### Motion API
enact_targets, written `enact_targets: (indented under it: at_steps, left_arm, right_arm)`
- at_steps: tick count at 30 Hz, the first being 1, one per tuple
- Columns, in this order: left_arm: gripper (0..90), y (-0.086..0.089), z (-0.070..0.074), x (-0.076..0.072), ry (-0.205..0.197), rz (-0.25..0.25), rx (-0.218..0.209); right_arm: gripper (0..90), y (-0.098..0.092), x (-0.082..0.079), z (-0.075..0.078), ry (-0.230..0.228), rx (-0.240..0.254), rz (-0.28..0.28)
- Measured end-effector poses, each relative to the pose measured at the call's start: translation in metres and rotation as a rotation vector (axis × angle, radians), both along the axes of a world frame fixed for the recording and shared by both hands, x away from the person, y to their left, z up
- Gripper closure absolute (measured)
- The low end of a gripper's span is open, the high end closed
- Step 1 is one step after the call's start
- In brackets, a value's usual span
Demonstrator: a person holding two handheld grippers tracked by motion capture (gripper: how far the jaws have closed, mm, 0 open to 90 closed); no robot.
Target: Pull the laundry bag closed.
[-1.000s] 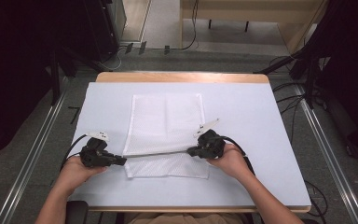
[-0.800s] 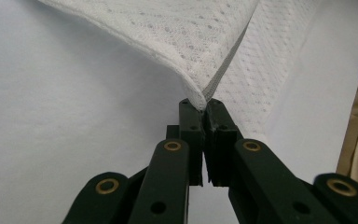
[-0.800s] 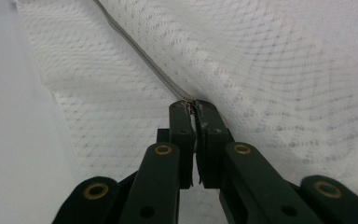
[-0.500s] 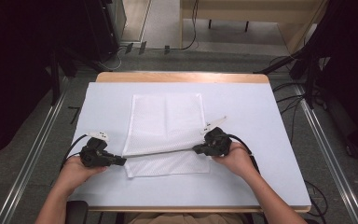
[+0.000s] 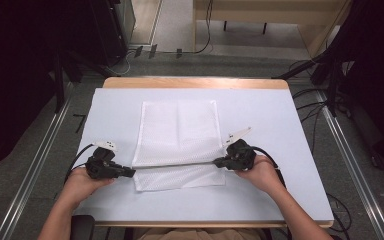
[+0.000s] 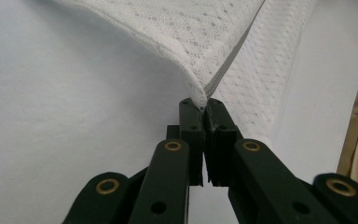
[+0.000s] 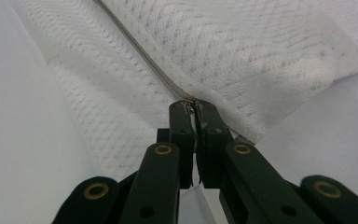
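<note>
A white sheet covers the wooden table [image 5: 190, 83], with grey floor and dark equipment around it. In the high view a white mesh cloth [image 5: 179, 131] lies at the table's middle, its near portion doubled over along a taut fold running from 9 o'clock to 3 o'clock. The left gripper [image 5: 128, 173] pinches the fold's 9 o'clock end and the right gripper [image 5: 218, 162] its 3 o'clock end, each held in a hand coming in from 6 o'clock.

In the left gripper view the two black jaws are pressed together on a corner of the cloth [image 6: 200, 37], whose grey seam runs off toward 1 o'clock.

In the right gripper view the jaws are likewise clamped on the cloth's [image 7: 223, 51] edge, the seam leading away toward 11 o'clock.
</note>
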State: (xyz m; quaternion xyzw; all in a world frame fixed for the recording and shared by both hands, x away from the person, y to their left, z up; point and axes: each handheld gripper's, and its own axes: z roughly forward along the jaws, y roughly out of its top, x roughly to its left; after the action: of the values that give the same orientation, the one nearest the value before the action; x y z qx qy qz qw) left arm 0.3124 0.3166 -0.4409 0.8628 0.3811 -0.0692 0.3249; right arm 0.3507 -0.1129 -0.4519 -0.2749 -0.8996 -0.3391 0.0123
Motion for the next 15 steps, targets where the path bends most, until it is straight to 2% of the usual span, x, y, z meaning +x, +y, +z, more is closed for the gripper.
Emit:
enact_targets:
  at_steps: [10,15]
  left_arm:
    - [87.9,0.0,-0.0002,0.0001,0.007,0.0,0.006]
    - [85.8,-0.001,-0.0001,-0.0009,-0.006,0.003,0.007]
  right_arm:
    - [88.3,-0.0054,-0.0032,0.0012,0.007,0.011,-0.004]
    - [87.6,-0.0059,-0.0046,0.003,0.0,0.036,0.003]
